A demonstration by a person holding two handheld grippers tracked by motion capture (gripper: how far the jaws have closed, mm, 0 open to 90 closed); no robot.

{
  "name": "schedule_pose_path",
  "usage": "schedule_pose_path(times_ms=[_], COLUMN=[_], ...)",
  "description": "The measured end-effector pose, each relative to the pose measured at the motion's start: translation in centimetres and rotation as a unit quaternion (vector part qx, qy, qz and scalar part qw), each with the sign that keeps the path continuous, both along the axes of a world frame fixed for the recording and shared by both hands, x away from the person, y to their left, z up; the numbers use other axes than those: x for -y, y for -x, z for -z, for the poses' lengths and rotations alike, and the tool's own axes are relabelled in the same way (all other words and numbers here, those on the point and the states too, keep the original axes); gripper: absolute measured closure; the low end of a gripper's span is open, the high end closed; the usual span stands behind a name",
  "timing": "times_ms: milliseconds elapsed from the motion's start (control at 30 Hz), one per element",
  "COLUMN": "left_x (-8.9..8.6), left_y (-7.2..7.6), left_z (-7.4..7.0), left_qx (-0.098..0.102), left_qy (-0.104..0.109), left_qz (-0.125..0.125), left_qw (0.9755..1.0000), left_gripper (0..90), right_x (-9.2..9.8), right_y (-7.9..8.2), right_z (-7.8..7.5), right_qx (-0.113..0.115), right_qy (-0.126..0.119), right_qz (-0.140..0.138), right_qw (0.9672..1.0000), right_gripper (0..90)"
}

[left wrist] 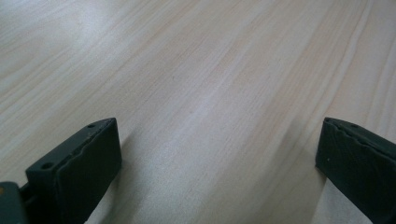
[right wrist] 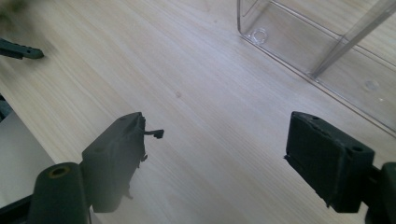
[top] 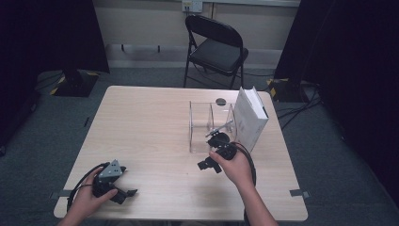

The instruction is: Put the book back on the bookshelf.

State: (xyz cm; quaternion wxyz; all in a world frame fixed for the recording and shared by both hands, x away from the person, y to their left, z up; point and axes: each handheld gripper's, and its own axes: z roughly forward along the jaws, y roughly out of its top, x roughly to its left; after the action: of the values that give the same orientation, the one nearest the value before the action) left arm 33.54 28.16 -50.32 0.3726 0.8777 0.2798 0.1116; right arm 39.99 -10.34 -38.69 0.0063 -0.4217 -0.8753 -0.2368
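A person holds my left gripper (top: pixel 127 182) low over the near left corner of the wooden table (top: pixel 150 122). In the left gripper view its jaws (left wrist: pixel 219 128) stand wide apart with bare wood between them. My right gripper (top: pixel 210 165) hangs just in front of a clear plastic box (top: pixel 211 127) at the table's middle right. It points down and to the left, and its jaws (right wrist: pixel 217 121) are open over bare wood. The clear box (right wrist: pixel 322 51) lies beyond them at the upper right. The far-off tip of my left gripper (right wrist: pixel 21 49) pokes in at the upper left.
A white book-like box (top: pixel 250 117) leans upright against the clear box's right side. A small dark round spot (top: pixel 220 101) sits on the table behind it. Beyond the table's far edge stands a black folding chair (top: pixel 216 47). Cables trail over the floor at right.
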Motion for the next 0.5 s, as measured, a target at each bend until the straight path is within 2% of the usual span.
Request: schedule_pose_path(times_ms=[300, 500], left_x=[0.0, 0.0], left_y=[0.0, 0.0], left_z=[0.0, 0.0], left_qx=[0.000, 0.000], left_qy=[-0.001, 0.000], left_qz=[0.000, 0.000], left_qw=[1.0000, 1.0000], left_gripper=[0.0, 0.0], right_x=[-0.8, -1.3], right_y=[0.1, 0.2], right_z=[0.5, 0.7], right_qx=[0.006, 0.002], right_qy=[-0.001, -0.003], right_qz=[-0.007, -0.014], right_qw=[1.0000, 0.9999], right_gripper=[18.9, 18.9])
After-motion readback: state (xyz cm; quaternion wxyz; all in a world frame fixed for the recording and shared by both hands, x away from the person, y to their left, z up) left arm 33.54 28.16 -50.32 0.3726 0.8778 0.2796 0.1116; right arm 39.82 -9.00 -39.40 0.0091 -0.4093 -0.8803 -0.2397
